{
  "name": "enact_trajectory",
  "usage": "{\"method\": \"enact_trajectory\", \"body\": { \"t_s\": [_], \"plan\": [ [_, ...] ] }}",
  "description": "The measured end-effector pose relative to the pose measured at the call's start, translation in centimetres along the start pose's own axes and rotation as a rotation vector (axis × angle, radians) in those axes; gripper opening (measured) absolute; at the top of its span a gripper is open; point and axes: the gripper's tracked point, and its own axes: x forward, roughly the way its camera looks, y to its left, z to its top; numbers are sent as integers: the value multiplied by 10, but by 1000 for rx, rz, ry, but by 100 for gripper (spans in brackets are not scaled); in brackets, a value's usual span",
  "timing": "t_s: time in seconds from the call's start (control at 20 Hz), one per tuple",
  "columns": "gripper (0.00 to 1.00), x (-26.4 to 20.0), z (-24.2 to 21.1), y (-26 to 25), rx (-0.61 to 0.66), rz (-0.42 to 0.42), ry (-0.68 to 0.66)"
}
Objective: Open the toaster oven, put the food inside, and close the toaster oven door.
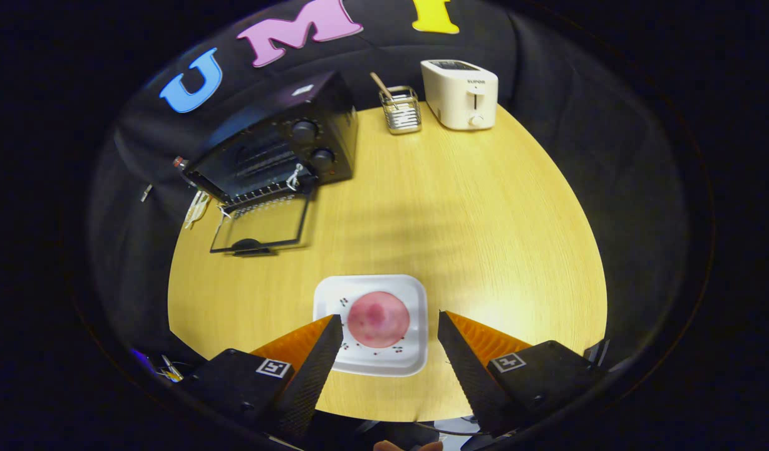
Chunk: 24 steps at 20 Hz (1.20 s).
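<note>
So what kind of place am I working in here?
Likely a mock kitchen counter in a booth: a black toaster oven with its door down, a white pop-up toaster, and a pink round food slice on a white square plate between the open tool's fingers.

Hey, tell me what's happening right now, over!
Tool open, fingers either side of pink food slice on white plate, not gripping. Toaster oven door already down. Table path to oven clear.
</note>
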Motion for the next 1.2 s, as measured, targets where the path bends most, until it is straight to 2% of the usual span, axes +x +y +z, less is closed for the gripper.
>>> {"method": "enact_trajectory", "body": {
  "t_s": [0.25,0.35,0.45,0.5,0.55,0.6,0.65,0.7,0.75,0.8,1.05,1.2],
  "plan": [
    [100,43,-28,-28,2,-9,178],
    [96,58,-39,-32,0,-14,230],
    [81,68,-46,-36,-8,-30,262],
    [68,65,-41,-39,-22,-45,268],
    [59,73,-46,-35,-20,-25,276],
    [41,68,-44,-32,-14,-17,299],
    [30,73,-46,-32,5,-20,309],
    [24,75,-46,-31,11,-22,317],
    [24,88,-52,-30,21,-5,323],
    [7,74,-43,-30,21,11,324],
    [7,71,-47,-28,14,77,323],
    [6,62,-45,-24,83,159,320]
  ]
}}
